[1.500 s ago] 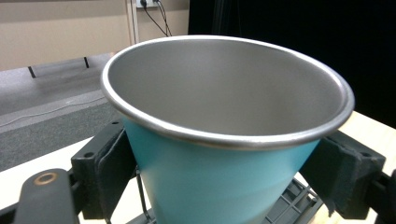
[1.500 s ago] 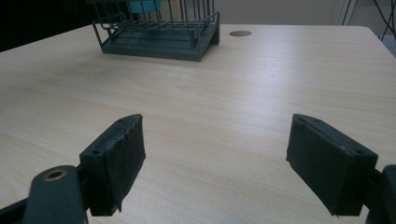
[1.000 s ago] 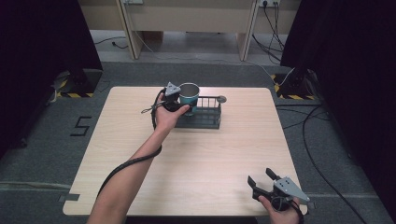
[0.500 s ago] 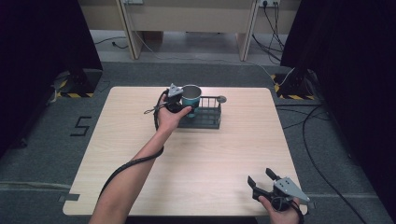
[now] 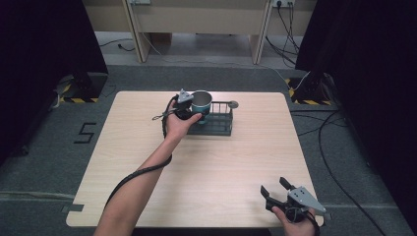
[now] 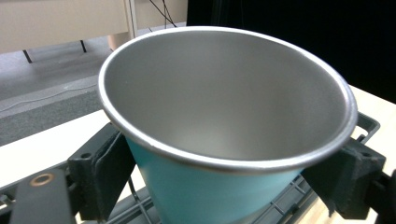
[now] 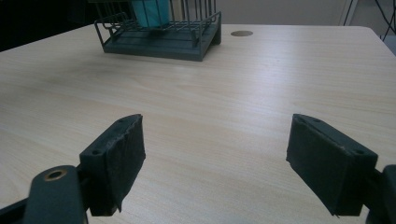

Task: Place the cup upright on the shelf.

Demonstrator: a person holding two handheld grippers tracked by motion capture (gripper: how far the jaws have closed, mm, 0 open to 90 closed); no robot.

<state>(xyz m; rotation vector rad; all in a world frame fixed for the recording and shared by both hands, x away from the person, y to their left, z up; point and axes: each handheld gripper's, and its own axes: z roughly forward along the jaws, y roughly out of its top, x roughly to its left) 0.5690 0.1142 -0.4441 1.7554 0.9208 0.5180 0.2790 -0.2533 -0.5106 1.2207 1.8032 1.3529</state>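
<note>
At the far middle of the desk (image 5: 147, 147), the left tool (image 5: 193, 109) pinches a teal cup (image 5: 201, 102) with a bare metal inside, one jaw on each side of its wall just below the rim, and holds it at the left end of a dark wire rack (image 5: 216, 122); in the left gripper view the cup (image 6: 224, 140) tilts, with the rack's bars (image 6: 289, 205) under it. The right tool (image 5: 278, 189) sits at the near right corner, well apart from the rack, its jaws spread wide over bare wood with nothing between them.
</note>
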